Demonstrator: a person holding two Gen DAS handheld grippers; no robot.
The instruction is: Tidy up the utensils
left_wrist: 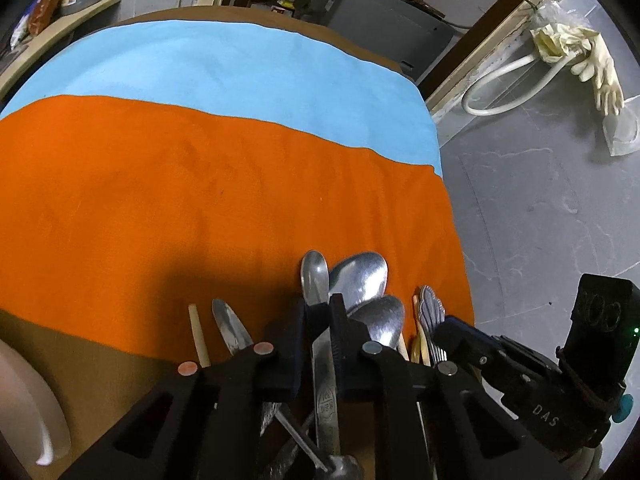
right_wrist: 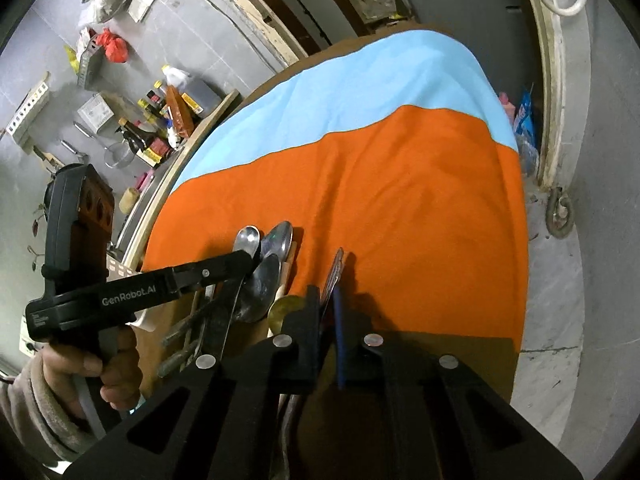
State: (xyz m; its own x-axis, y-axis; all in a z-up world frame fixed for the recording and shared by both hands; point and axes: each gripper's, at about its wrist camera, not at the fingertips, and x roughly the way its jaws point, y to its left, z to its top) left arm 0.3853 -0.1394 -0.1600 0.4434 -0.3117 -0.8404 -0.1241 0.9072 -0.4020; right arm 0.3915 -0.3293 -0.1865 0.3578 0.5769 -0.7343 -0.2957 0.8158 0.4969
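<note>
**A:** What has your left gripper got?

**B:** My two black fingers are clamped on the handle of a steel spoon; its bowl pokes out past the tips, over the orange cloth; the stamped handle runs back between the fingers toward me.

**A:** And the right gripper?

**B:** Its fingers are close together, with only a narrow gap; a slim metal utensil with a decorated end stands in that gap, beside a blue strip on the right finger; from the right wrist view I cannot tell whether the fingers actually press on it.

**A:** Where are the other utensils?

**B:** Bunched at the near edge of the table; two larger spoons lie just right of the one I hold, their bowls overlapping; a wooden chopstick and a dull metal blade lie to the left; a scalloped handle sits further right, next to the tip of my right gripper.

**A:** Any containers?

**B:** A white curved rim shows at the near left; I cannot tell what it is or what it holds; the blue cloth covers the far half of the table.
</note>
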